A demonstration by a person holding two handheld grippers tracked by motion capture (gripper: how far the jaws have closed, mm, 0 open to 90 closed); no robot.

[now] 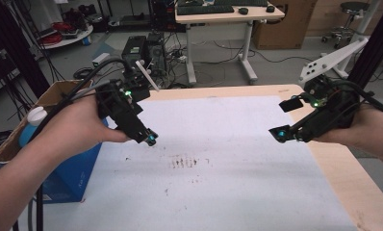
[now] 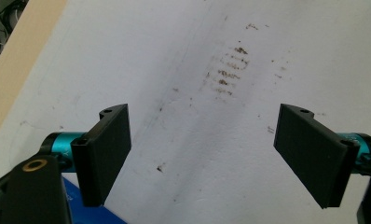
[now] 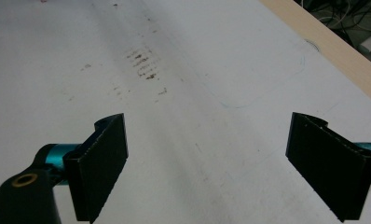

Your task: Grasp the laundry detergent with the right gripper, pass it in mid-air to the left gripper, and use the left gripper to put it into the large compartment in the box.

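Note:
I hold both grippers above a white mat that covers the wooden table. My left gripper hovers over the mat's left part, tilted down toward the middle. In the left gripper view, my left gripper is open, its jaws wide apart with nothing between them. My right gripper hangs over the mat's right part and points left. In the right gripper view, my right gripper is open and empty too. A patch of brown smudges marks the mat between the two grippers, and the smudges lie ahead of each gripper.
A blue box stands against the table's left edge. Behind it is a cardboard box holding a white-capped bottle. Past the table's far edge are computer gear and cables on the floor and a desk.

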